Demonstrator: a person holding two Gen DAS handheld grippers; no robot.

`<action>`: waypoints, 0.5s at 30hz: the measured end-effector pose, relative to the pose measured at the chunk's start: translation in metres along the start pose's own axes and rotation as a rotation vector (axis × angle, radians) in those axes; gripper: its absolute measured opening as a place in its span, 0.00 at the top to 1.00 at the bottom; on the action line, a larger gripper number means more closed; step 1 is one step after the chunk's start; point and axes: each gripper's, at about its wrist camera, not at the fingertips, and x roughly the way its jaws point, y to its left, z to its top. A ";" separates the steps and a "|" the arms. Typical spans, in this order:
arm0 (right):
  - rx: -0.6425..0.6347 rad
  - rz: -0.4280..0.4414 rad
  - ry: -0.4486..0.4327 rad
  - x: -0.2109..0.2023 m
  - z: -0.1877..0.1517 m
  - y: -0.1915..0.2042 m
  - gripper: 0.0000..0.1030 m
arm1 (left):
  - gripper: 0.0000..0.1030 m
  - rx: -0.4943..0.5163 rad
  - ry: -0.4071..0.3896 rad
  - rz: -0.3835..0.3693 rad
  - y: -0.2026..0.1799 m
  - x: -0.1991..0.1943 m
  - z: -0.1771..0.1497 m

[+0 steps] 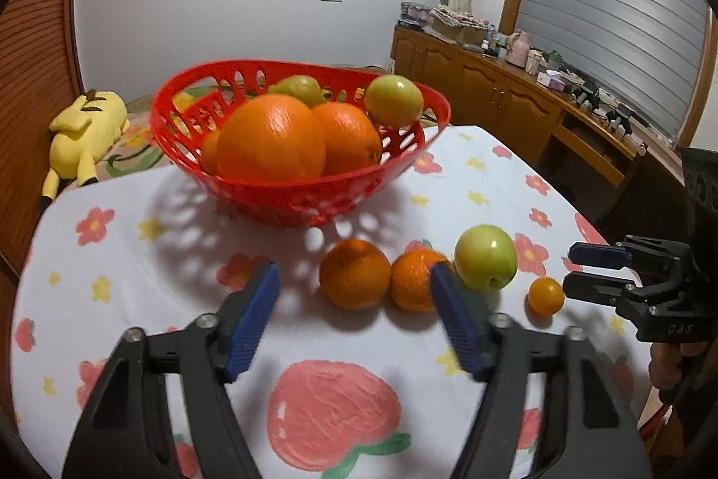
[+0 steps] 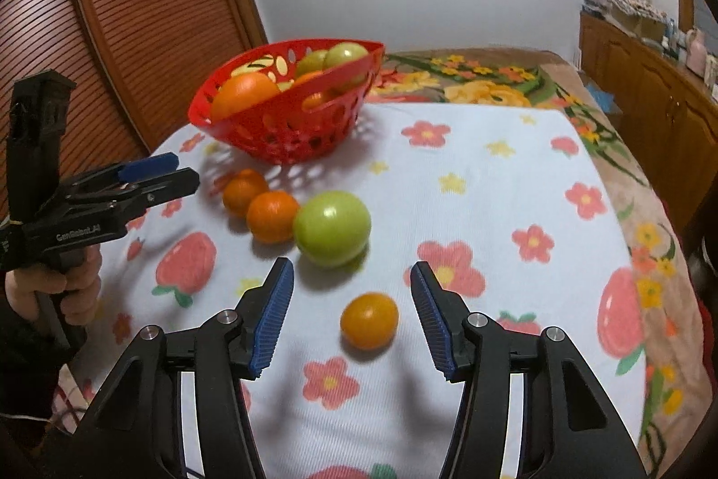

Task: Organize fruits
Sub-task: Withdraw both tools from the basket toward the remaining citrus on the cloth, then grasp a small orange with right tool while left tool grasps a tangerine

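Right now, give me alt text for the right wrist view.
The right gripper stands open around a small orange fruit on a flowered tablecloth. Beyond lie a green apple, two oranges and a red basket of fruit.

Both wrist views face the basket (image 1: 296, 182) from near, sharing the fruit

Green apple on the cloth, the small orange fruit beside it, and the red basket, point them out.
Green apple (image 2: 332, 228), right wrist view, middle of its skin.
Small orange fruit (image 2: 369, 320), right wrist view, its centre.
Red basket (image 1: 287, 189), left wrist view, front wall.
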 end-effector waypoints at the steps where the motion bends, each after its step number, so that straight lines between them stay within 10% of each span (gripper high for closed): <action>1: 0.005 0.001 0.002 0.002 -0.003 -0.001 0.48 | 0.42 0.000 0.015 0.000 0.001 0.005 -0.001; 15: 0.011 -0.026 0.032 0.015 -0.017 0.001 0.55 | 0.47 -0.021 0.094 -0.015 0.002 0.033 -0.002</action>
